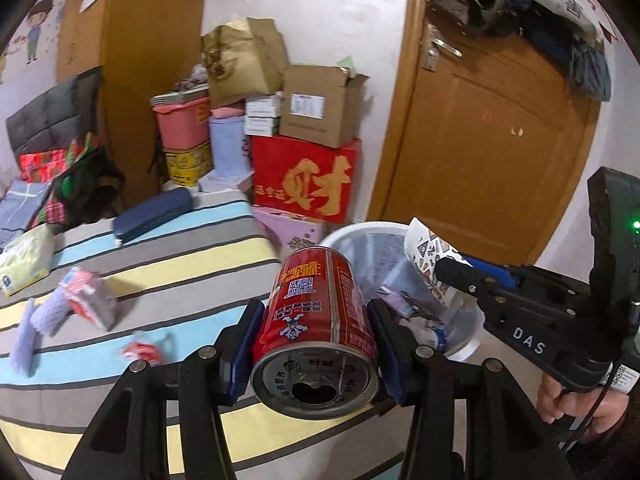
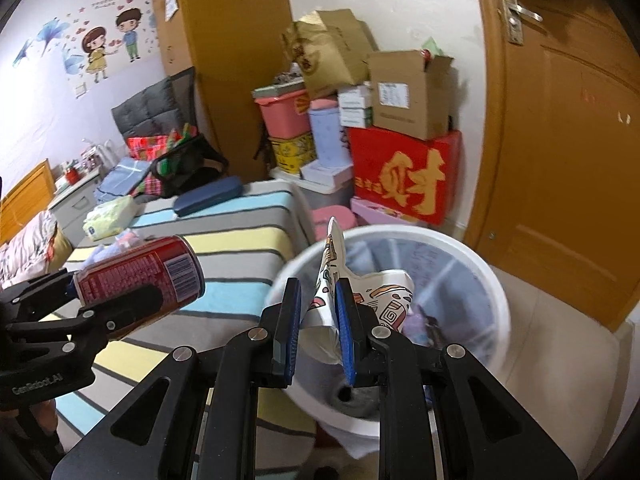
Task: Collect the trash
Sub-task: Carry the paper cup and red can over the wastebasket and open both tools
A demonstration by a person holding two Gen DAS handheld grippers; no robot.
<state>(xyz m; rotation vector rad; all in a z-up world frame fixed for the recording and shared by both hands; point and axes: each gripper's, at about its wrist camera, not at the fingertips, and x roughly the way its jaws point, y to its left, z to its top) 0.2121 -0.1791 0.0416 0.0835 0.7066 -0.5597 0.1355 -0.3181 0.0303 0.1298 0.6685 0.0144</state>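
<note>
Over the bin, we carry two pieces of trash.
Our right hand-held gripper (image 2: 318, 316) pinches the paper cup (image 2: 360, 300) above the bin (image 2: 496, 280); our left hand-held gripper (image 1: 314, 340) clamps the can (image 1: 320, 320), long axis forward, bin ahead-right.

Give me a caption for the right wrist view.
Right gripper holds a paper cup over the bin.
</note>
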